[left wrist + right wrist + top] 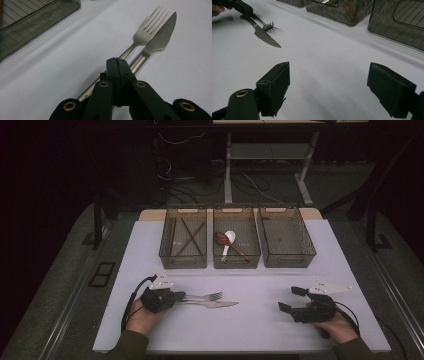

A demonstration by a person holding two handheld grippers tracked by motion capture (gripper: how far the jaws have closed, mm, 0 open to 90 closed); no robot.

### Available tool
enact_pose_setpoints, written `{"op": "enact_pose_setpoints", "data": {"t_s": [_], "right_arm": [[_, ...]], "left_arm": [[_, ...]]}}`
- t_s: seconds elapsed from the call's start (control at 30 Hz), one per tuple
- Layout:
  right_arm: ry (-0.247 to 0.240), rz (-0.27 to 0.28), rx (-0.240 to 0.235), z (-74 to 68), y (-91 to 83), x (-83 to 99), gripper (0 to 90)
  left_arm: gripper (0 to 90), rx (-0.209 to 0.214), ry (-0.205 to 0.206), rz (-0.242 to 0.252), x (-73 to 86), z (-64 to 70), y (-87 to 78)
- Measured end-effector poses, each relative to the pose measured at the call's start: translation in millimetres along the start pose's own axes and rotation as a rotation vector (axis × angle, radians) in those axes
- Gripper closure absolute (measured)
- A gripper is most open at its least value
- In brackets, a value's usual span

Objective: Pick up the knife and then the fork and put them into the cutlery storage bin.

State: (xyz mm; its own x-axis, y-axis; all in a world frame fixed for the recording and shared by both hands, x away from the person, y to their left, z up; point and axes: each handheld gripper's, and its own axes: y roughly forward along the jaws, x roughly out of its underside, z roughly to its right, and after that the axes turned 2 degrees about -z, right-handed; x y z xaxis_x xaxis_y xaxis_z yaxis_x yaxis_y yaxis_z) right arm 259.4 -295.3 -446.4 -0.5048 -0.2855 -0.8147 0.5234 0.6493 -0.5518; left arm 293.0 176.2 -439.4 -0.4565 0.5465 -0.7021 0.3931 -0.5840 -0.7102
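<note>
Gripping with our left gripper, jaws pressed together over the handles of a silver steel fork and a silver serrated steel knife, we cannot tell whether it clamps one handle, both or neither. Both pieces lie side by side on the pale lavender table mat, in front of the leftmost smoky plastic bin and well short of it. Our right gripper hovers in front of the rightmost bin, jaws wide apart, holding nothing. We judge the main risk to be a thin, slick handle slipping or pivoting if lifted, because the grip sits far from the blade and tines; the second piece could also drag along or fall. Counting: one fork, one knife, three bins in a row, two brown chopsticks in the leftmost bin, one white spoon and one dark red-brown spoon in the middle bin.
</note>
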Motion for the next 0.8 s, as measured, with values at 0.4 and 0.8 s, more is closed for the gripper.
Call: {"op": "enact_pose_setpoints", "data": {"t_s": [0.4, 0.8], "right_arm": [[0.007, -0.001, -0.002, 0.0, -0.5, 0.0, 17.9], [0.001, -0.001, -0.006, 0.8, 0.5, 0.4, 18.0]], "left_arm": [[89.2, -0.011, 0.046, -0.022, -1.5, 2.0, 9.1], [89.3, 0.035, 0.044, -0.039, -2.7, 0.4, 9.4]]}}
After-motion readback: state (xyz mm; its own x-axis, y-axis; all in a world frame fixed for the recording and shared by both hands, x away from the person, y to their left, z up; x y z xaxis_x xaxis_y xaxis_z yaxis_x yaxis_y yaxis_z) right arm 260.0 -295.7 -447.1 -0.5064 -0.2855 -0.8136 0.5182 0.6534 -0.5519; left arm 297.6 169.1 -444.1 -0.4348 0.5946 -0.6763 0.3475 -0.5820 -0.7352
